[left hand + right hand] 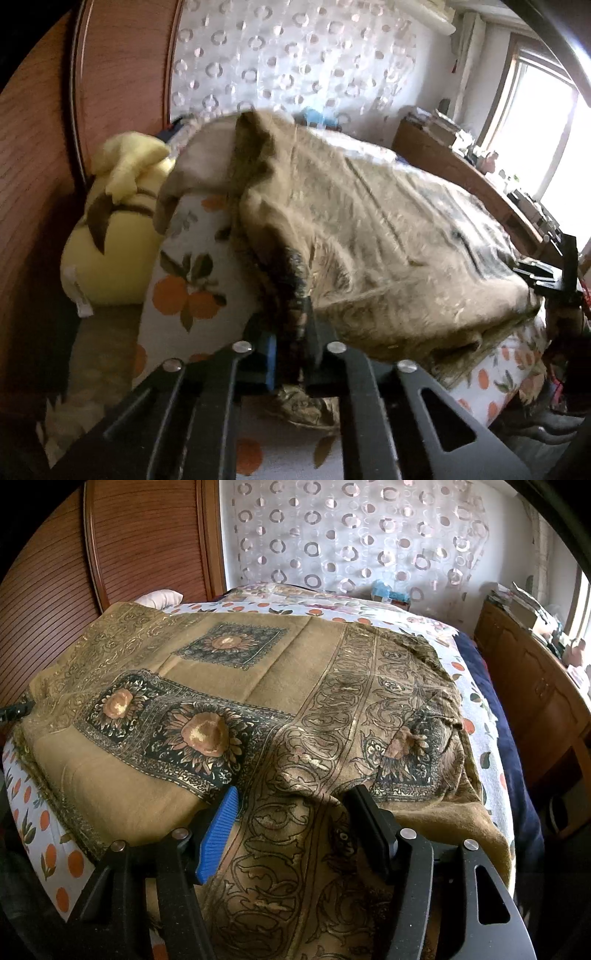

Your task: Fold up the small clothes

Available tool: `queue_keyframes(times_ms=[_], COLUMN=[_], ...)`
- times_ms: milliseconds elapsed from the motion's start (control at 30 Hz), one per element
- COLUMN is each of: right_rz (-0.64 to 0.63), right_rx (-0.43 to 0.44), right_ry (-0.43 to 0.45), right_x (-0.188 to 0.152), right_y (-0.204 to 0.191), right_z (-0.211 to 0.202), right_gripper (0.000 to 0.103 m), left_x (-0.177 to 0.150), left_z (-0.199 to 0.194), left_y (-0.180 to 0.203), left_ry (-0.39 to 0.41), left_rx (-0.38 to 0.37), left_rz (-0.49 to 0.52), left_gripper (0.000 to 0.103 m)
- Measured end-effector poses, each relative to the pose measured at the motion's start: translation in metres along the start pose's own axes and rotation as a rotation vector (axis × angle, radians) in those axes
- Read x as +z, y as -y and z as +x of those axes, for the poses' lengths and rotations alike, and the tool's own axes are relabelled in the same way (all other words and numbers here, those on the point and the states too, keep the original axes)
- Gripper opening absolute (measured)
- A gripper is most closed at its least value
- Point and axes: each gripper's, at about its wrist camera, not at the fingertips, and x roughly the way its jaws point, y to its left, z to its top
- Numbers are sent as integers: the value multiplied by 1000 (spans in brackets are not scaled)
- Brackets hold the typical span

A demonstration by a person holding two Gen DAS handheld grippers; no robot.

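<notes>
Left gripper [290, 354] was clamped on the near edge of the brown patterned cloth [229, 686] spread on the bed [55, 849], right gripper [291, 812] spread apart over it: grab matching corner before lifting.

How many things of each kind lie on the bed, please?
Olive-brown patterned scarf: 1
Yellow plush toy: 1
Pillow in an orange-fruit print cover: 1
Bedsheet with orange-fruit print: 1
Total: 4
</notes>
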Motion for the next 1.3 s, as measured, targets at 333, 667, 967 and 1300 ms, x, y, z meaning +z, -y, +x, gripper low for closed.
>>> queue_keyframes(times_ms=[333,667,967,1300], right_rz=[-1,4,14,23], right_rx=[2,3,5,7], right_ry=[0,2,5,8], right_x=[0,0,1,2], right_y=[1,-1,-4,-5], right_z=[0,0,1,0], right_gripper=[65,65,65,65], left_x=[42,71,85,129], left_z=[-39,-28,-15,-20], left_y=[52,116,148,211], left_ry=[189,240,224,252], left_rx=[-103,-226,-284,-366], left_rz=[78,161,211,337], left_gripper=[9,9,9,9])
